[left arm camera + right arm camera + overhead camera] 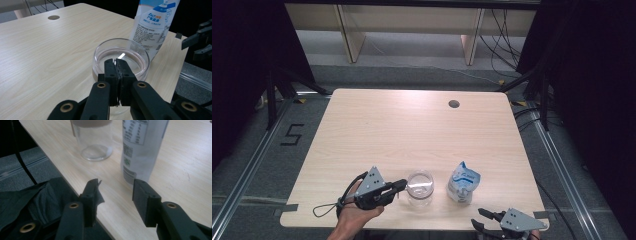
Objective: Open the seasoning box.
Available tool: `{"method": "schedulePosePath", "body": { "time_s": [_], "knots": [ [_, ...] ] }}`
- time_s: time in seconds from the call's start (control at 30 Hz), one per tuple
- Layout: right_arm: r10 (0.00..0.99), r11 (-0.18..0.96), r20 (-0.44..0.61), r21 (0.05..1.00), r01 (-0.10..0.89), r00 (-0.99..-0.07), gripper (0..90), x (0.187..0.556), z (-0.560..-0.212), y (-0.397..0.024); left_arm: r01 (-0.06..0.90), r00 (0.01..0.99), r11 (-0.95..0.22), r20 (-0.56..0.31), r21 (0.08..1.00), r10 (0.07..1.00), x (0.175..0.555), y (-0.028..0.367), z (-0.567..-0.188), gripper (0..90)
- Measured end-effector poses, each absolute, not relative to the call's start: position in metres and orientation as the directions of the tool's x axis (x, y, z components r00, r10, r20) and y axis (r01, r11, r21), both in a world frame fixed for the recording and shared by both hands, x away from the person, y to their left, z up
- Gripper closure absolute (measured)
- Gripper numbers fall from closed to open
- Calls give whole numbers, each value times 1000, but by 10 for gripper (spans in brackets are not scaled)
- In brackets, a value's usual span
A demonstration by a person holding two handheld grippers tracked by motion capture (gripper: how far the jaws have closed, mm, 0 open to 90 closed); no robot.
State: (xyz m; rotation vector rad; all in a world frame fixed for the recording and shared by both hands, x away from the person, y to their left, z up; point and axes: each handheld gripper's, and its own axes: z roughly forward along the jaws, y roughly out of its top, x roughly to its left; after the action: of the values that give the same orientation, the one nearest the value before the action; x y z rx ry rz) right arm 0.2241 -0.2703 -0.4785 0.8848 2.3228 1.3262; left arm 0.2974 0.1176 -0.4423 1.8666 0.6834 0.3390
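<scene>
Pale wooden table (412, 125) carries everything near its front edge; right gripper (484, 220) hangs off that edge with jaws apart and nothing between them; left gripper (401, 186) is clamped on the near rim of the clear jar (419, 188); beside it stands a white pouch (463, 182); farther off, a round cable hole (454, 104).

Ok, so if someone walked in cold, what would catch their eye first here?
Probably the clear glass jar near the table's front edge, with the left gripper shut on its rim. Right beside it stands a white and blue pouch. The right gripper hangs at the table edge below the pouch, fingers apart with nothing between them.
</scene>
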Motion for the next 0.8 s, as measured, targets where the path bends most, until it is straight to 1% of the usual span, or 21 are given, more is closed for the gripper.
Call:
{"method": "schedulePosePath", "body": {
  "time_s": [0.03, 0.07, 0.13, 0.3, 0.4, 0.5, 0.57, 0.8],
  "knots": [
    [657, 367, 50, 850, 378, -752, 598, 221, -477, -268, 301, 791, -265, -85, 916, 606, 297, 118, -442, 875],
    [647, 377, 14, 864, 335, -763, 611, 224, -477, -267, 299, 790, -269, -79, 916, 607, 297, 119, -442, 877],
    [635, 381, 3, 868, 317, -772, 644, 223, -477, -261, 300, 787, -266, -79, 916, 612, 296, 121, -442, 882],
    [624, 389, -7, 870, 303, -782, 685, 223, -476, -254, 310, 780, -269, -82, 912, 620, 295, 122, -444, 885],
    [602, 402, -32, 875, 269, -798, 747, 226, -476, -246, 305, 787, -268, -83, 914, 611, 298, 121, -447, 889],
    [597, 408, -37, 874, 264, -801, 755, 227, -476, -242, 317, 778, -271, -86, 909, 622, 298, 122, -447, 890],
    [586, 418, -43, 871, 256, -809, 764, 229, -477, -235, 327, 777, -258, -103, 909, 622, 299, 123, -448, 891],
    [582, 421, -46, 871, 252, -812, 767, 234, -478, -225, 324, 774, -253, -102, 911, 625, 299, 124, -448, 890]
  ]
}}
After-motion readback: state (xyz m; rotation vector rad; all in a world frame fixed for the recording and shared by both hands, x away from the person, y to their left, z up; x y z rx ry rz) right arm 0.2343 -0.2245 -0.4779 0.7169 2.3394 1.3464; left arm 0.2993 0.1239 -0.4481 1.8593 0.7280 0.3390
